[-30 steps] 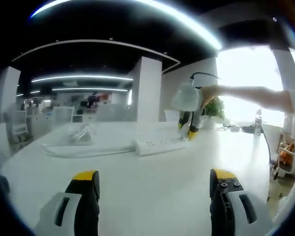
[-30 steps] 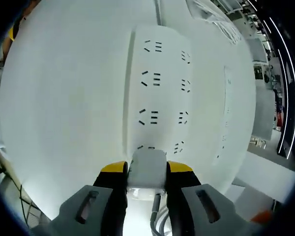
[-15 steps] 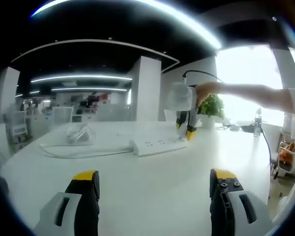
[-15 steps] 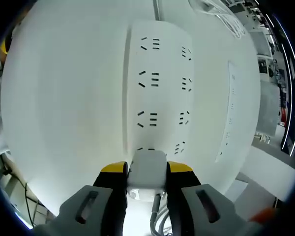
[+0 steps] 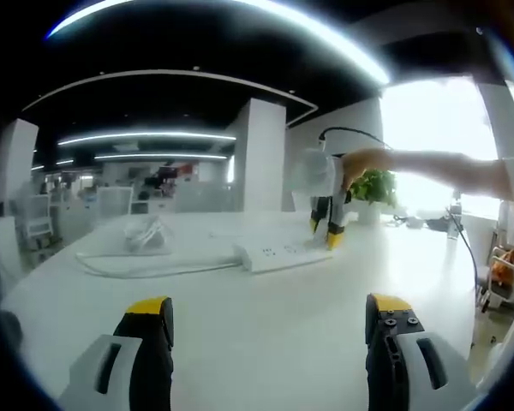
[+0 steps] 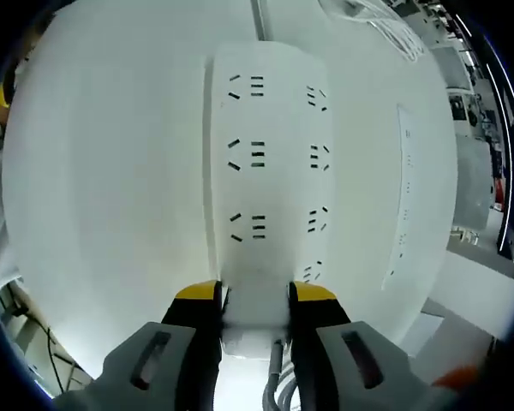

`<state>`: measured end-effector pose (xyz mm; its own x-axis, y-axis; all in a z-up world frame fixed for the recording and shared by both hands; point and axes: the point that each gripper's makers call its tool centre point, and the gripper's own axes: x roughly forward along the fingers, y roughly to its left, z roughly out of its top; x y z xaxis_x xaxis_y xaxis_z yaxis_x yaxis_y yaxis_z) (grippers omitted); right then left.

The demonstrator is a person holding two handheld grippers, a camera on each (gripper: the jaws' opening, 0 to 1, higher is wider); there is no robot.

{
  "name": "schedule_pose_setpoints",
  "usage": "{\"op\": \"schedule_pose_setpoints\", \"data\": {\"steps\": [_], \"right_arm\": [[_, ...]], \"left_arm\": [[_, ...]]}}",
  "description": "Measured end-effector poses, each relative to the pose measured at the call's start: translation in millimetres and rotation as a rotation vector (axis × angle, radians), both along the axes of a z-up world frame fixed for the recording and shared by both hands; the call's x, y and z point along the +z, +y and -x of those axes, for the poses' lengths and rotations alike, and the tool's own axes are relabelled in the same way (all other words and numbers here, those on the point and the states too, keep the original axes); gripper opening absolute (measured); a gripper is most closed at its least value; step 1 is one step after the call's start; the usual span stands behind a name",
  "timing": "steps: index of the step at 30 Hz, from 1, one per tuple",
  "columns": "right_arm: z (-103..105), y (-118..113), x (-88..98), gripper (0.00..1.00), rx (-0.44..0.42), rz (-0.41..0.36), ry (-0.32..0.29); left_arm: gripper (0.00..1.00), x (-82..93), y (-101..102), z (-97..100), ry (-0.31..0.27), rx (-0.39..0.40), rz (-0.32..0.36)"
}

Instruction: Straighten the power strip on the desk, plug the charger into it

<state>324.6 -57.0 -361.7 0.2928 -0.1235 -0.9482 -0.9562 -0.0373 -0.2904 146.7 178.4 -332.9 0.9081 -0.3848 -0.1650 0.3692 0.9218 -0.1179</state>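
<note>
A white power strip (image 6: 270, 171) with several sockets lies flat on the white desk (image 6: 103, 171), right under my right gripper (image 6: 255, 295). That gripper is shut on a white charger (image 6: 255, 318), pressed against the strip's nearest end. In the left gripper view the same strip (image 5: 278, 254) lies mid-desk, with the right gripper (image 5: 325, 224) standing on its right end, held by a person's hand (image 5: 364, 164). My left gripper (image 5: 268, 318) hangs open low over the desk's near part, holding nothing. The strip's white cable (image 5: 146, 267) trails off to the left.
A clear plastic bag (image 5: 144, 233) lies at the desk's far left. A potted plant (image 5: 379, 186) stands behind the hand, by a bright window. The charger's cable (image 6: 278, 381) hangs down between my right jaws. Office chairs and desks fill the background.
The right gripper has pushed the charger down closer onto the strip's end, covering the nearest socket. The left gripper holds still.
</note>
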Motion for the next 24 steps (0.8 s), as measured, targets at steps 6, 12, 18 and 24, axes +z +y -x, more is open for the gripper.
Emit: {"op": "schedule_pose_setpoints", "data": {"steps": [6, 12, 18, 24], "right_arm": [[-20.9, 4.4, 4.5, 0.29, 0.004, 0.002, -0.022], [-7.9, 23.8, 5.5, 0.38, 0.107, -0.154, -0.005], [-6.6, 22.7, 17.5, 0.56, 0.176, -0.084, -0.105], [13.8, 24.1, 28.6, 0.53, 0.174, -0.090, -0.124]], "left_arm": [[0.96, 2.0, -5.4, 1.1, -0.003, -0.009, -0.003], [0.96, 1.8, -6.7, 2.8, -0.002, -0.011, -0.008], [0.96, 4.5, -12.1, 4.7, -0.008, -0.022, -0.009], [0.96, 1.8, -9.6, 7.8, -0.004, -0.018, -0.008]]}}
